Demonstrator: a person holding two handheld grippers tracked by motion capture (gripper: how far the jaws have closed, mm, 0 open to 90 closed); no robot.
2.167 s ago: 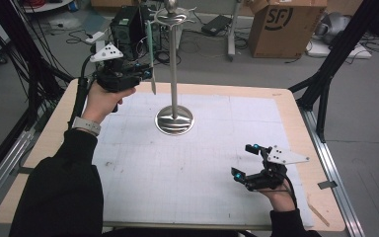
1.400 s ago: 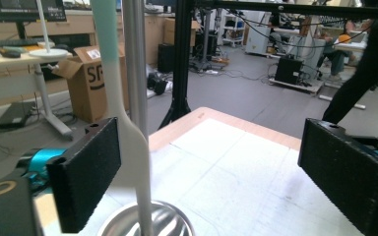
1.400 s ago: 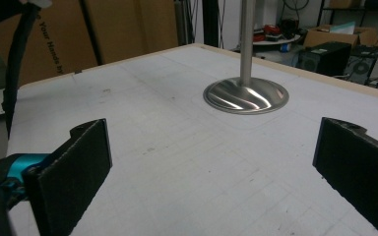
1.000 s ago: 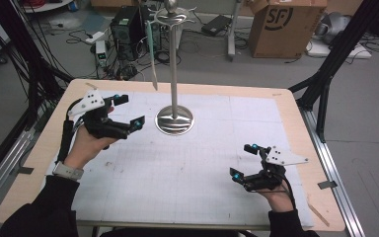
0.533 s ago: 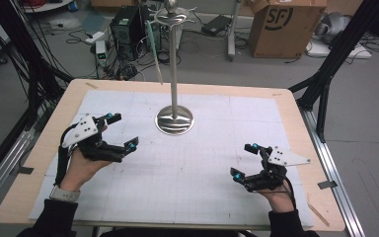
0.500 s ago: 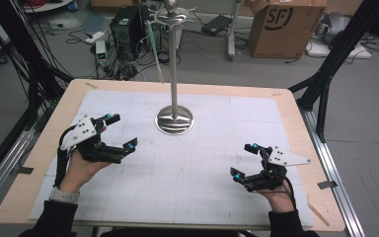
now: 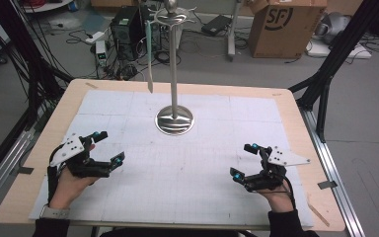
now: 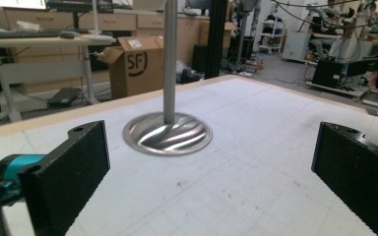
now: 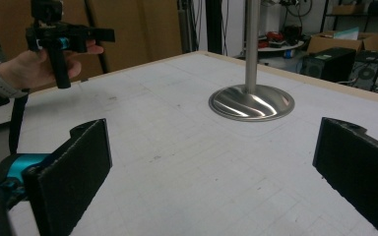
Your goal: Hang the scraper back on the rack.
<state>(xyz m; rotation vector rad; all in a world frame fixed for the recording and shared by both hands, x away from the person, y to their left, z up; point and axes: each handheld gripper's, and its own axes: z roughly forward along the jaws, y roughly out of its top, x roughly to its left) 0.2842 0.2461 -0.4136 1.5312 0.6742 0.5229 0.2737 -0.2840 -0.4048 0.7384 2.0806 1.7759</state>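
I hold my left gripper (image 7: 103,149) in the lower left of the high view and my right gripper (image 7: 244,161) in the lower right, both low over the white mat (image 7: 197,163). Both are released: in each gripper view the two black jaws stand wide apart with nothing between them.

The metal stand (image 7: 174,106) is in the upper middle of the high view, its round base on the mat, well apart from both grippers. A thin flat piece (image 7: 149,64) hangs from the hooks at its top.

I judge that the hanging step is finished and the hands are resting. If more work comes, the next move calls for a long reach forward to the stand.

The high view shows the top of the stand and the hanging piece; the left gripper view shows the base (image 8: 167,132) and pole. The right gripper view shows the base (image 9: 251,102) and also my left hand (image 9: 39,64) in its upper left.
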